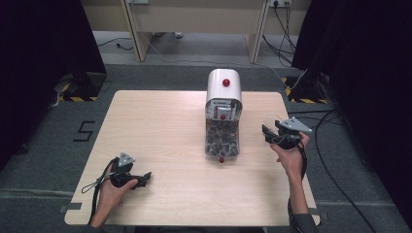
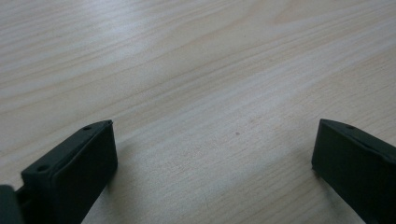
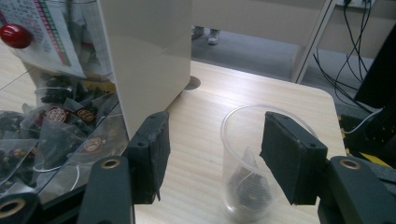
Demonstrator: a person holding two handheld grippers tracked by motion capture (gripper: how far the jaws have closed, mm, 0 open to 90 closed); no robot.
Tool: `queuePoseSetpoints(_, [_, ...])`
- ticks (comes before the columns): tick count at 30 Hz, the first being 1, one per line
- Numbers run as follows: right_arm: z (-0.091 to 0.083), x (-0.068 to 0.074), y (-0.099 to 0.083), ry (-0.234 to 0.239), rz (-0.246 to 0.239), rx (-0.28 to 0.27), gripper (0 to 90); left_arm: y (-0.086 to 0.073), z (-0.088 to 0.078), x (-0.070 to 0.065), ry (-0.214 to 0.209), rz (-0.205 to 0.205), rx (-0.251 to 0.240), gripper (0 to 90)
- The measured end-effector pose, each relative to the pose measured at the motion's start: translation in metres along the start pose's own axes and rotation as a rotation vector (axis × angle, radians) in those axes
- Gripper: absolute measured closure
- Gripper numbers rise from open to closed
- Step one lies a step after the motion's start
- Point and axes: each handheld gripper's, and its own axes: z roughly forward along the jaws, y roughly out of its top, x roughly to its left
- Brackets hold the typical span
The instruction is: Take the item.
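The right tool (image 3: 212, 154) has its jaws apart, with a gap between the two black pads (image 3: 154, 154). No pad presses on anything. Just beyond the tips, and a little toward the right jaw, a clear plastic cup (image 3: 247, 186) stands upright on the tabletop (image 3: 224, 88). Its rim curves behind the right pad, so part of the cup is hidden by that pad, and I cannot tell if the pad touches the rim. At the bottom of the cup lies a dark tea bag (image 3: 247, 179) in the shape of a small pyramid.

To the left of the left jaw stands a dispenser (image 3: 144, 56) with a cream-coloured wall, very near to this jaw. In front of the dispenser, further left of the tool, is a clear bin (image 3: 60, 135) full of similar tea bags. A red knob (image 3: 16, 35) sits on the front panel above the bin.

In the high view, the right tool (image 1: 272, 132) is held at the right side of the tabletop, pointing toward the dispenser (image 1: 223, 92), with the cup (image 1: 272, 121) faintly visible just beside its tips.

The left tool (image 2: 215, 158) also has its jaws wide apart, with nothing between them, low over bare wood. In the high view, the left tool (image 1: 145, 177) is near the front left part of the tabletop, well apart from the dispenser and the cup.
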Motion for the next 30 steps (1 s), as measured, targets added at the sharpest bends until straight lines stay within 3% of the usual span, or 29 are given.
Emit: queuePoseSetpoints(30, [-0.02, 0.024, -0.009, 0.053, -0.018, -0.004, 41.6, 0.0, 0.0, 0.0, 0.0, 0.0, 0.0, 0.0])
